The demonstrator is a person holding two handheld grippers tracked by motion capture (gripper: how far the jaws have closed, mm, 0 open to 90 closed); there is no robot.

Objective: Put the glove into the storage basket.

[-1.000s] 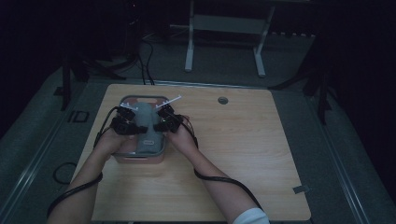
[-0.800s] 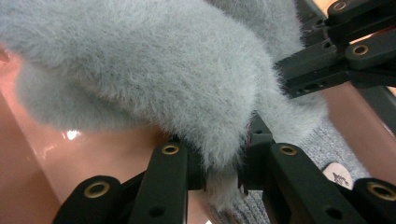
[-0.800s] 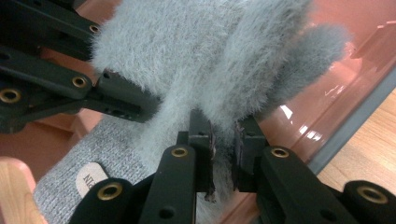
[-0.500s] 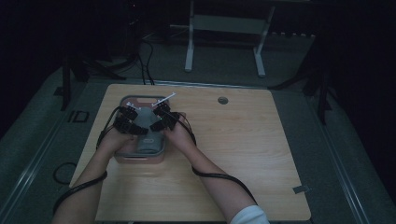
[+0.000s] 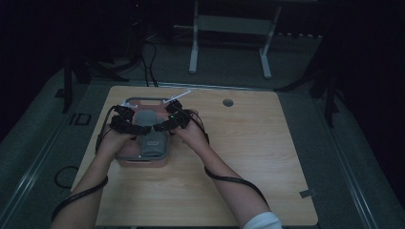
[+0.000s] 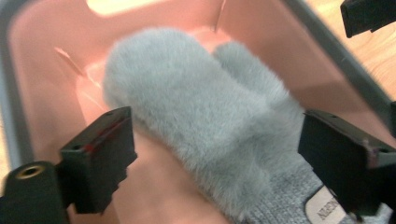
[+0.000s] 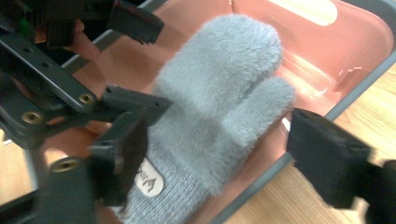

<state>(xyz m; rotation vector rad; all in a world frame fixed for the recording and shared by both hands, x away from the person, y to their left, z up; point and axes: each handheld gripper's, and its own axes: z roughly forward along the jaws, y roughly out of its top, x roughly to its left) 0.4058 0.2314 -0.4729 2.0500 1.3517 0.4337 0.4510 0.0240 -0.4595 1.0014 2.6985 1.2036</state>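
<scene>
A pale wooden worktop is shown from the high view, with a round grommet hole set near its far edge. On the left part of the worktop a pink bin with a grey rim is placed; its pink inner wall is seen in the left gripper view and in the right gripper view. Inside the bin a grey fluffy mitten is laid flat on the bin floor, its furry hand part pointing to the far side and its knitted cuff, bearing a small label, turned to the near side. The mitten is seen in the left gripper view and in the right gripper view, thumb beside palm. The left gripper is held over the left side of the bin, the right gripper over its right side, the two close together above the mitten. The jaws of both grippers have just been opening; in each gripper view they stand wide apart, with the mitten lying between them but not pressed by either pad. Nothing is gripped by either gripper
</scene>
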